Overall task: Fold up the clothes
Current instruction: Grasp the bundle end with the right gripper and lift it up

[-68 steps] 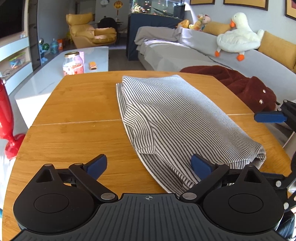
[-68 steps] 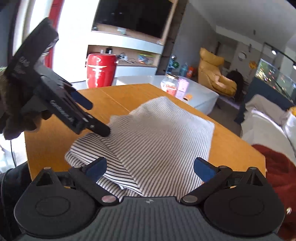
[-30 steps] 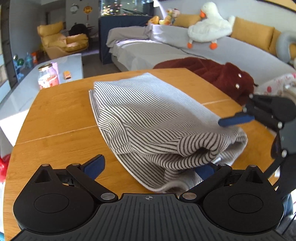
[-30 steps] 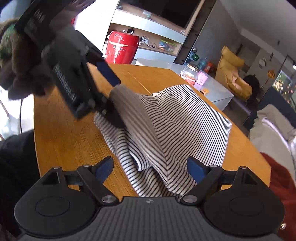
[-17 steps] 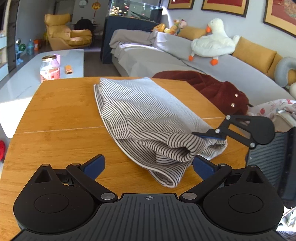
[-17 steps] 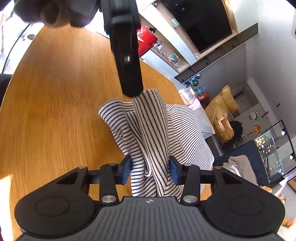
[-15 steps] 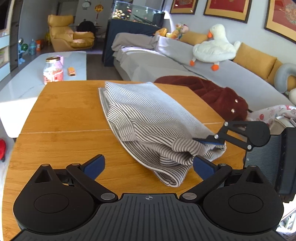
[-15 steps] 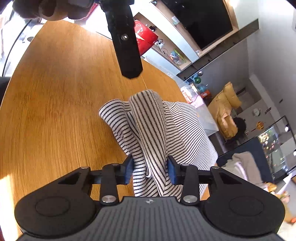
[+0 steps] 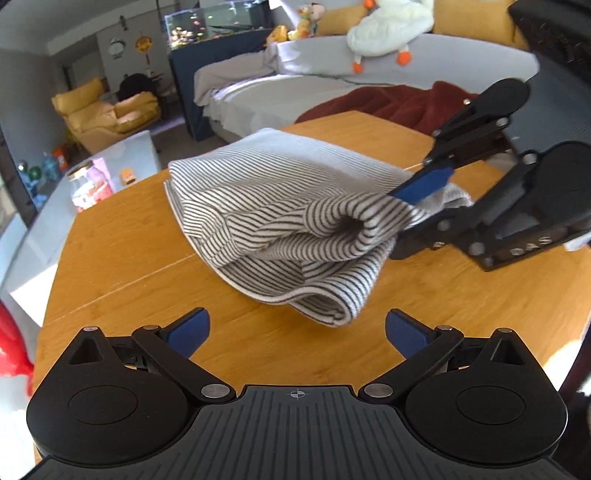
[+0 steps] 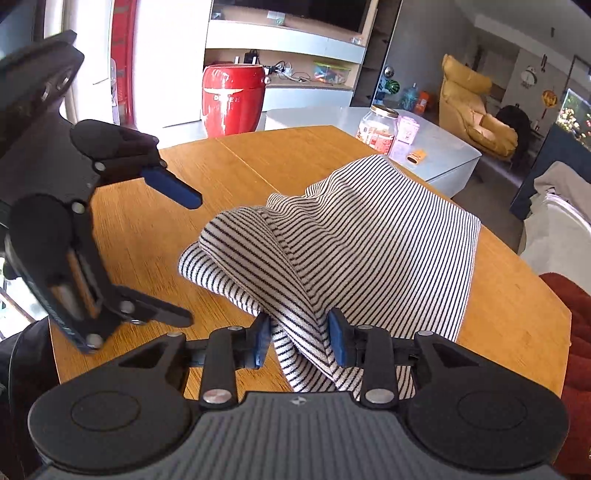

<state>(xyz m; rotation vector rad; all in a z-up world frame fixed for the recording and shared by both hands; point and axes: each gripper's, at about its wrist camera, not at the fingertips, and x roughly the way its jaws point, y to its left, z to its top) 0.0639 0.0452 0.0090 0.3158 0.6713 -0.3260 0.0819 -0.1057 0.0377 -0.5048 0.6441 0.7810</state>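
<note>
The right tongs (image 10: 297, 341) pinch the near edge of the striped garment (image 10: 369, 236), lifted a little from the wooden bench (image 10: 229, 170); the left tongs (image 9: 297, 326) stand spread and empty. The garment looks already folded; probably one more fold remains.

Home living room: sofa (image 9: 424, 62), television (image 10: 325, 11)

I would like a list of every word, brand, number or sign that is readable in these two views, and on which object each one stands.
"DAS": raised letters on the black body of the right tool, seen from the left wrist; perhaps only part of a word.
White letters starting with "D" under a horn emblem on the red round container: the rest is too blurred.
Label on the glass jar with a gold lid: too small to read.
</note>
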